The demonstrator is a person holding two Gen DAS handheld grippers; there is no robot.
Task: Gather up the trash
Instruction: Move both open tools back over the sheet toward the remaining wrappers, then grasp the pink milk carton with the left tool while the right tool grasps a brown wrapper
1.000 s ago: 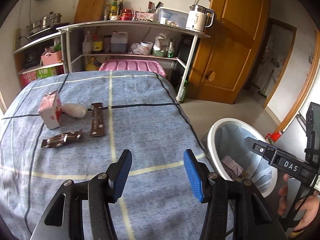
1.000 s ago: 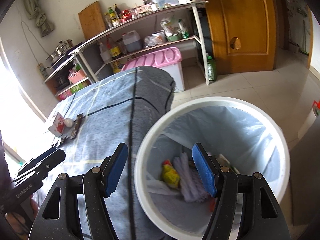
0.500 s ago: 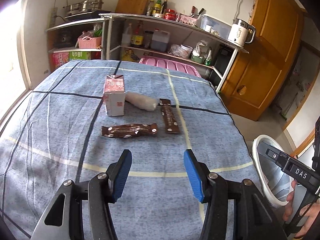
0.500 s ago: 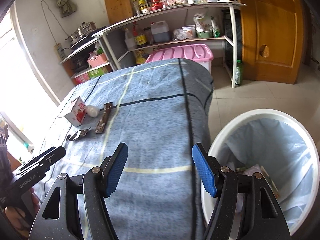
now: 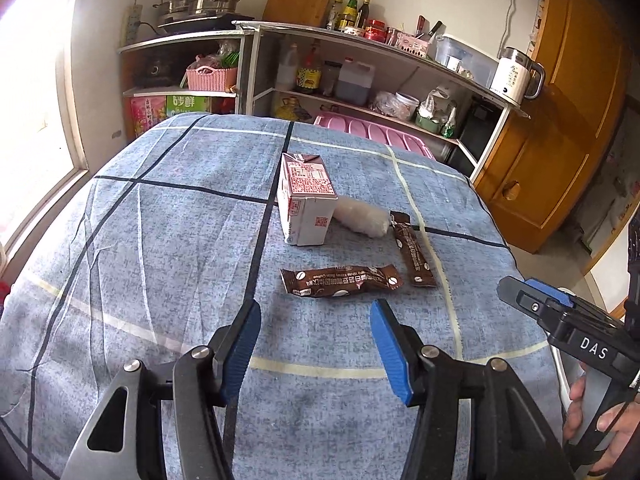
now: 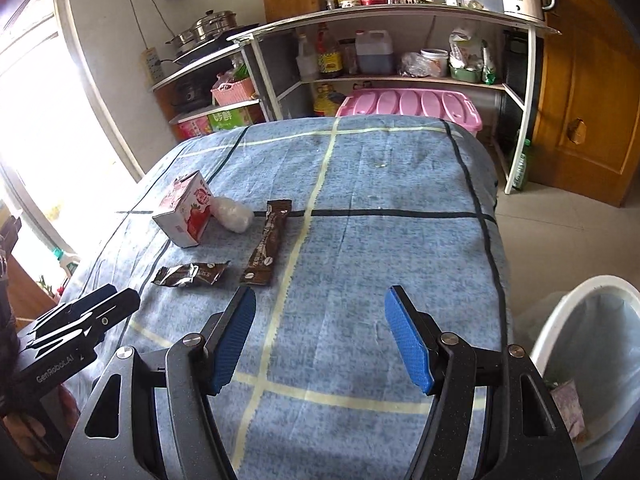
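Note:
On the blue checked tablecloth (image 5: 160, 260) lie a red-and-white milk carton (image 5: 306, 200) (image 6: 184, 210), a white crumpled wad (image 5: 362, 218) (image 6: 234, 212) and two brown coffee sachets, one crosswise (image 5: 340, 282) (image 6: 192, 274) and one lengthwise (image 5: 414, 254) (image 6: 266, 248). My left gripper (image 5: 315, 308) hovers just short of the crosswise sachet. Its jaws are opening and nothing is between them. My right gripper (image 6: 320, 292) stands open and empty over bare cloth, to the right of the lengthwise sachet. The white trash bin (image 6: 560, 312), lined with a bag, stands on the floor at the table's right.
Metal shelves (image 6: 400, 16) with bottles, pots and a kettle run along the back wall. A pink storage box (image 6: 408, 104) sits behind the table. A wooden door (image 6: 592, 80) is at the right and a bright window at the left.
Both views have swung left, from the bin toward the table. The trash now lies straight ahead of the left gripper, and the bin has slid to the right edge.

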